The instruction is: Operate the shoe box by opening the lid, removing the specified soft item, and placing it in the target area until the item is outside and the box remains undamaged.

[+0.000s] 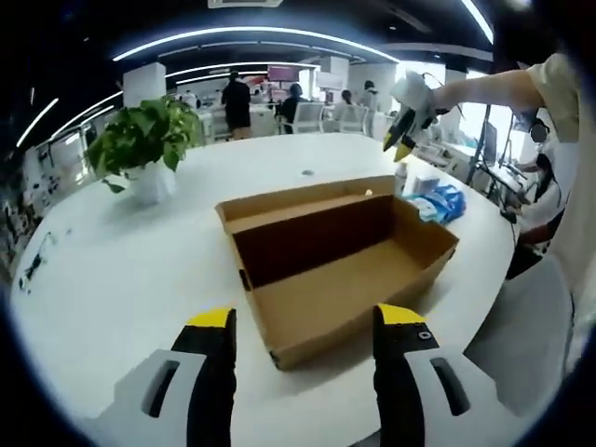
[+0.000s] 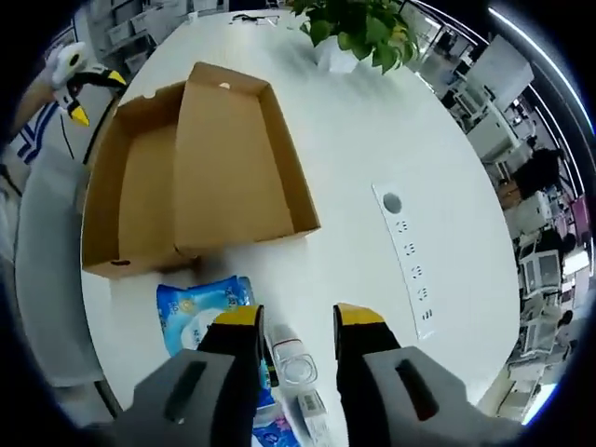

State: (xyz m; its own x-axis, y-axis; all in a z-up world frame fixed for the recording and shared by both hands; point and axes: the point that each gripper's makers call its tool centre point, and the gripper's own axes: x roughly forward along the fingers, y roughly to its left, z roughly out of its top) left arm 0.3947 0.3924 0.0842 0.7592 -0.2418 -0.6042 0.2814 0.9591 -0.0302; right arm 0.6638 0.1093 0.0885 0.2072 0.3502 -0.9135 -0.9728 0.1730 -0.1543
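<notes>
Hovering with jaws apart and gripping nothing, the left gripper (image 1: 305, 321) sat just short of the box's (image 1: 340, 265) near corner; the box lay open ahead of it on the table (image 1: 130, 270), lid folded back and the inside bare cardboard. The right gripper (image 2: 296, 321), jaws likewise spread and empty, hung above a blue soft pack (image 2: 200, 312) and a clear bottle (image 2: 293, 363) lying just beyond the box's end, which suggested the pack was already out. A power strip (image 2: 410, 256) lay to the right of those jaws, a plant (image 1: 144, 140) far beyond.
</notes>
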